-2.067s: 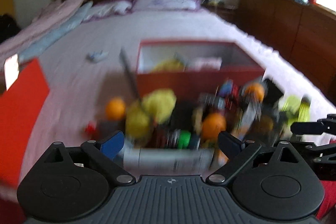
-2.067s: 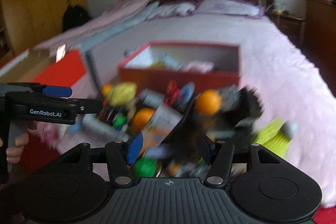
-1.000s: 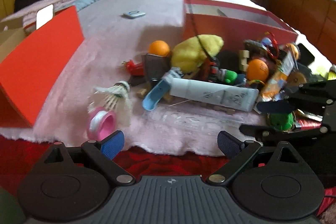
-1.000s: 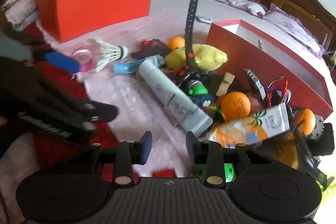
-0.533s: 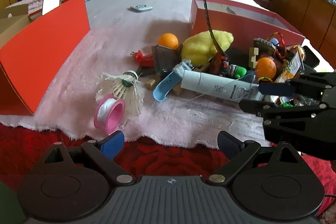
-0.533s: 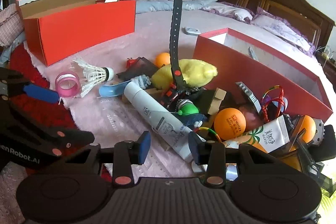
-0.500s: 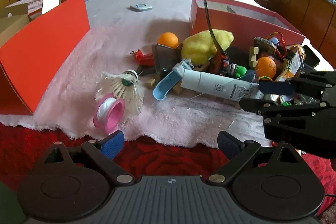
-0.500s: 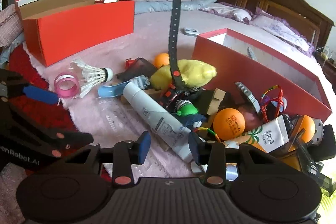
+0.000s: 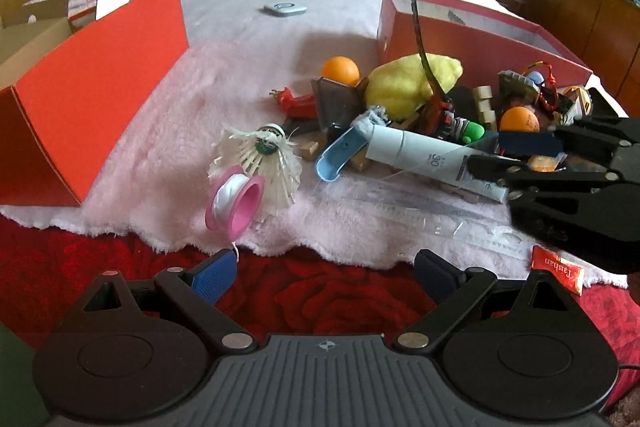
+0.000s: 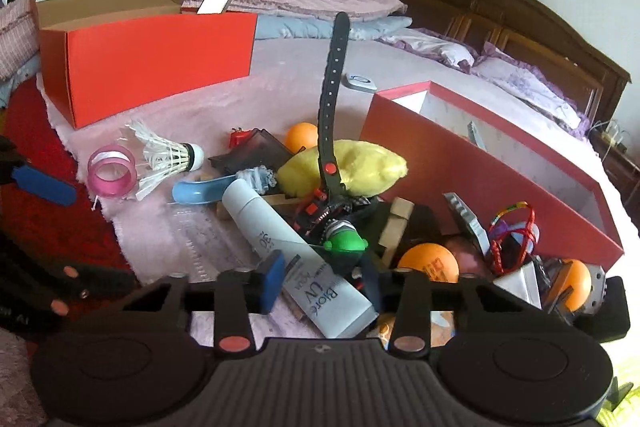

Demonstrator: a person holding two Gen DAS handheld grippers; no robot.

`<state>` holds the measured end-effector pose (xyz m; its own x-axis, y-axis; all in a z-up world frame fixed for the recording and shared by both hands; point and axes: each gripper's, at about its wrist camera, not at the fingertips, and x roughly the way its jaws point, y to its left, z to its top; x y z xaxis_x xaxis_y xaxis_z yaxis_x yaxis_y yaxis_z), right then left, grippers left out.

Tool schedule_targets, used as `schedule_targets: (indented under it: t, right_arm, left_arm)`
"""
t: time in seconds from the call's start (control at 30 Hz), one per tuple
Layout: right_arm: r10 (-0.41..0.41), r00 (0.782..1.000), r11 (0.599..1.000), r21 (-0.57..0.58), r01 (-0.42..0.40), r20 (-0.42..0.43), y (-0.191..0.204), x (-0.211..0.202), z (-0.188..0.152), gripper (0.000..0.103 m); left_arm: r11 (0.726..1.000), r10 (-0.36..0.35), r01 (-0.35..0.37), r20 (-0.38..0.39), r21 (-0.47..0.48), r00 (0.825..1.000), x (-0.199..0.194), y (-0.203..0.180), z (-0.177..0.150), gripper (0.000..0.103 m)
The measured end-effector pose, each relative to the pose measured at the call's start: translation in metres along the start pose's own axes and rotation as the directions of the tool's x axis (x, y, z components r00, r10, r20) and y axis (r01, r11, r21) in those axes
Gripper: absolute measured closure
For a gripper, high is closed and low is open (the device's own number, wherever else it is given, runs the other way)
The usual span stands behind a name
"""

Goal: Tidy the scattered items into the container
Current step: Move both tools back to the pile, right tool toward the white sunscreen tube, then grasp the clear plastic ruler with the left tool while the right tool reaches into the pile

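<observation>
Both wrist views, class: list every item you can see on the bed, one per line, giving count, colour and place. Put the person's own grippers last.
Red box: one, open, behind the pile.
Orange box: one, on the far left.
White tube: one, at the pile's front.
Yellow plush: one, mid-pile.
Orange balls: at least three, scattered in the pile.
Watch strap: one, black, sticking upright.
Shuttlecock: one, white, left of the pile.
Tape roll: one, pink, beside the shuttlecock.
Scoop: one, light blue, by the tube's cap.
Green toy: one, mid-pile.
Left gripper: open, empty, at the blanket's edge.
Right gripper: jaws astride the tube's end, not visibly clamped.
</observation>
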<state>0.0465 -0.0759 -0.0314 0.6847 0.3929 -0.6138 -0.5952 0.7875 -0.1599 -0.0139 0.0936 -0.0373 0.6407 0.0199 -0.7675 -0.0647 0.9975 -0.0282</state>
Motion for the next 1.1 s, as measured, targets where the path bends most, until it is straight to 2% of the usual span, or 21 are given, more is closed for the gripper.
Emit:
schedule_targets:
  t: [0.03, 0.1, 0.2, 0.3, 0.37, 0.4, 0.57, 0.7, 0.77, 0.8, 0.83, 1.03, 1.1]
  right_arm:
    - [0.009, 1.0, 1.0, 0.009, -0.009, 0.002, -0.002, -0.002, -0.001, 0.083]
    - [0.037, 0.999, 0.999, 0.034, -0.037, 0.006, -0.005, -0.007, -0.001, 0.093]
    - [0.074, 0.997, 0.997, 0.024, -0.074, 0.02, -0.002, -0.016, -0.002, 0.094]
    - [0.105, 0.994, 0.994, -0.023, -0.105, 0.006, 0.006, -0.023, -0.004, 0.094]
    - [0.112, 0.994, 0.994, -0.014, -0.112, -0.009, 0.007, -0.025, -0.006, 0.084]
    - [0.116, 0.993, 0.993, 0.005, -0.116, -0.016, 0.006, -0.025, -0.008, 0.078]
    - [0.178, 0.979, 0.971, 0.177, -0.159, -0.099, -0.014, -0.002, -0.012, 0.074]
    - [0.247, 0.963, 0.93, 0.305, -0.204, -0.109, -0.026, 0.015, -0.01, 0.068]
    - [0.269, 0.958, 0.916, 0.333, -0.222, -0.1, -0.028, 0.02, -0.008, 0.073]
    - [0.271, 0.958, 0.916, 0.33, -0.228, -0.091, -0.027, 0.021, -0.008, 0.086]
    - [0.268, 0.961, 0.919, 0.318, -0.231, -0.077, -0.026, 0.019, -0.007, 0.093]
    - [0.236, 0.971, 0.965, 0.126, -0.232, -0.022, -0.009, -0.023, -0.013, 0.099]
    - [0.22, 0.975, 0.97, 0.109, -0.217, -0.022, -0.011, -0.04, -0.021, 0.101]
  left_arm:
    - [1.0, 0.0, 0.0, 0.0, 0.005, 1.0, 0.0, -0.001, 0.0, 0.007]
    - [1.0, 0.0, 0.0, 0.0, 0.012, 1.0, 0.0, -0.003, 0.0, 0.007]
    - [1.0, 0.003, -0.003, 0.0, 0.017, 1.0, 0.0, -0.004, -0.001, 0.007]
    - [1.0, 0.007, -0.007, -0.003, 0.008, 1.0, 0.0, -0.002, -0.001, 0.007]
    - [1.0, 0.007, -0.007, -0.005, 0.002, 1.0, 0.001, -0.001, -0.002, 0.007]
    - [1.0, 0.007, -0.007, -0.006, 0.001, 1.0, 0.001, 0.0, -0.002, 0.007]
    - [1.0, 0.011, -0.011, -0.009, 0.004, 1.0, 0.001, -0.001, -0.002, 0.007]
    - [1.0, 0.013, -0.013, -0.008, 0.001, 1.0, 0.001, 0.0, -0.002, 0.007]
    - [1.0, 0.015, -0.015, -0.008, -0.001, 1.0, 0.001, 0.001, -0.002, 0.007]
    - [1.0, 0.018, -0.018, -0.01, -0.001, 1.0, 0.002, 0.001, -0.002, 0.007]
    - [1.0, 0.019, -0.019, -0.01, 0.0, 1.0, 0.002, 0.001, -0.002, 0.007]
    - [1.0, 0.009, -0.009, -0.013, 0.014, 1.0, 0.003, -0.001, -0.001, 0.007]
    - [0.999, 0.002, -0.002, -0.012, 0.032, 1.0, 0.003, -0.005, -0.001, 0.007]
